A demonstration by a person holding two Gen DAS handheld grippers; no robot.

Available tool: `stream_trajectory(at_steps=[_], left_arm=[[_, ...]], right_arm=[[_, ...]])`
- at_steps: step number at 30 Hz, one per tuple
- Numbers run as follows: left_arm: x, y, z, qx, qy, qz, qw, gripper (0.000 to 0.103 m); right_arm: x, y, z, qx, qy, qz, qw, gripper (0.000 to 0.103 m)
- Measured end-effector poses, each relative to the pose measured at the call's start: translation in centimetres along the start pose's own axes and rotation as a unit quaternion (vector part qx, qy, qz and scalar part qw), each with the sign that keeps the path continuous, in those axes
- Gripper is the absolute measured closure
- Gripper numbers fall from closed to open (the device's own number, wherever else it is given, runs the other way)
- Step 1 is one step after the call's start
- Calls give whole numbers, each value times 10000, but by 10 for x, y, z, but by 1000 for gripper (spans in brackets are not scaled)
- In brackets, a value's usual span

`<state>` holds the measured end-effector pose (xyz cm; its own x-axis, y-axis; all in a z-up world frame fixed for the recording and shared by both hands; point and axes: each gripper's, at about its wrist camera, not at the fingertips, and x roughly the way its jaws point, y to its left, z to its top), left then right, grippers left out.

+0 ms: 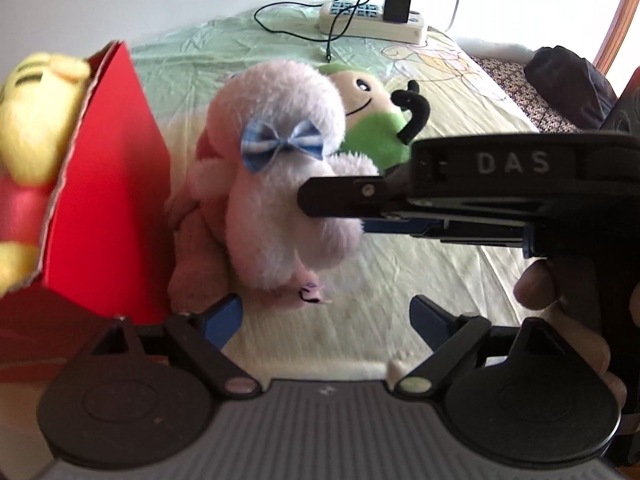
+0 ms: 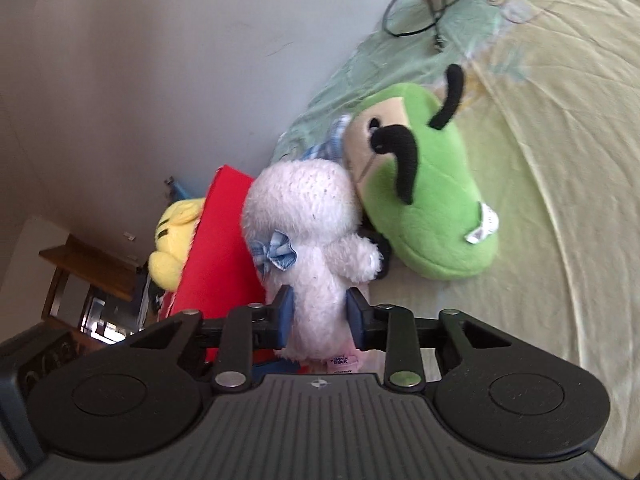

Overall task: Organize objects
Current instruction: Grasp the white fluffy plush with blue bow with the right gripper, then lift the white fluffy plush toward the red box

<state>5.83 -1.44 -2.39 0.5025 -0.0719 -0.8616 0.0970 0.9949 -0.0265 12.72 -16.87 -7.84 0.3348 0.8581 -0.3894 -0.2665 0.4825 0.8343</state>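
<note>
Pale yellow-green bedsheet (image 1: 420,240) covered the bed, w/ a white wall behind and a power strip (image 1: 372,20) plus charger at the far edge. Three plush toys were counted: one yellow toy (image 1: 32,120) already sitting in the one red box (image 1: 112,184) at the bed's left side, one green toy (image 2: 424,200) lying on the sheet, and one white plush (image 2: 312,248) w/ a blue bow. The white plush was held off the sheet, close beside the box, prob. for dropping in next to the yellow one. The right gripper (image 2: 320,316) had its jaws clamped on the plush's lower body. The left gripper (image 1: 324,320) was kept below it, jaws apart & empty.
</note>
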Motion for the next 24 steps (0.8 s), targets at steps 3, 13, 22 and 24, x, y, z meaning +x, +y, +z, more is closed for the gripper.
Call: stream_trajectory(at_steps=[3, 13, 22, 24], left_arm=[[-4, 4, -4, 12, -30, -83, 10000, 9], [-3, -3, -23, 82, 519, -365, 9980, 9], [-6, -27, -42, 394, 688, -672, 9946, 10], [-9, -25, -42, 395, 640, -634, 9952, 10]], right_arm=[[-5, 4, -6, -120, 51, 33, 9999, 75], [-50, -12, -41, 164, 376, -194, 9990, 75], [-74, -18, -71, 269, 679, -573, 9957, 70], [-73, -16, -65, 161, 647, -623, 9958, 69]])
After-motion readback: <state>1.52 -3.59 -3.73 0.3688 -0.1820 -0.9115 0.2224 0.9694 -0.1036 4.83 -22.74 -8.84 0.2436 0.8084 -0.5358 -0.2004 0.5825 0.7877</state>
